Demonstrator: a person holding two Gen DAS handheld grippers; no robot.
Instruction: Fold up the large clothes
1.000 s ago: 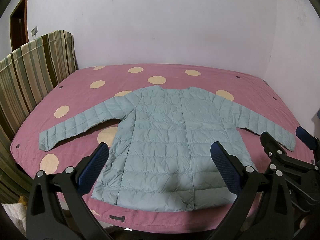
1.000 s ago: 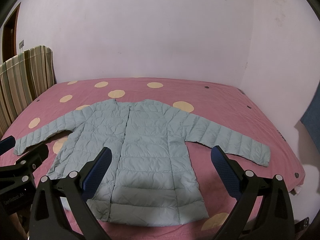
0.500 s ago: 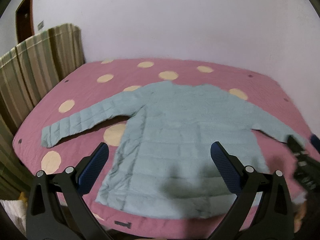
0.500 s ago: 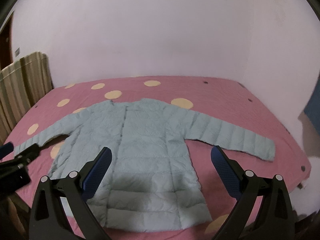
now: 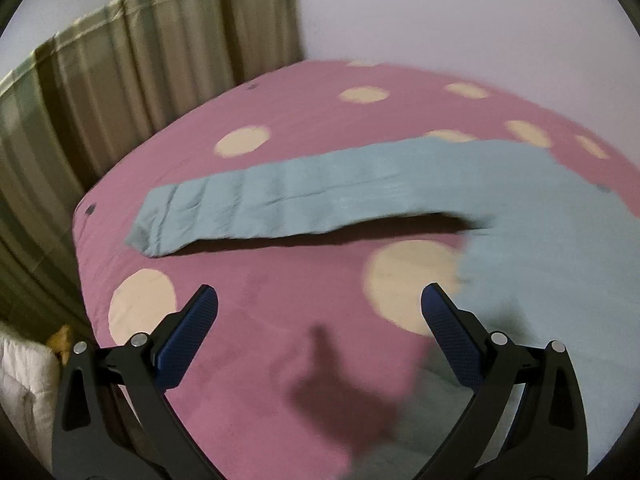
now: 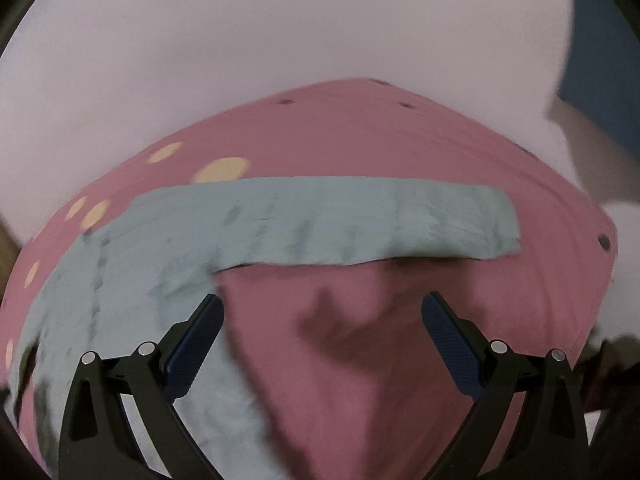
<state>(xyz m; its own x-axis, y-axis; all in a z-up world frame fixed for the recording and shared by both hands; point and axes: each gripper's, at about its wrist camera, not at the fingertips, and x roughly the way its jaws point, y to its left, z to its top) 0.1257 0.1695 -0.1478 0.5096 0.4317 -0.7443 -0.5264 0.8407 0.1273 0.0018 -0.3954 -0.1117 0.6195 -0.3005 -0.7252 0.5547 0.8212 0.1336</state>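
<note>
The jacket [image 5: 540, 216] lies flat on the bed [image 5: 280, 312], sleeves spread toward its side edges. Left claw [image 5: 320, 320] and right claw [image 6: 322, 324] hang released over bare bedspread just beside the sleeves.

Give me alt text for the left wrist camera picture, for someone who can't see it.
A pale blue quilted jacket sleeve lies stretched flat across a pink bedspread with cream polka dots, slightly blurred. The open left gripper with dark blue pads hovers in front of the sleeve, holding nothing. A striped green and brown cloth hangs behind on the left.
</note>
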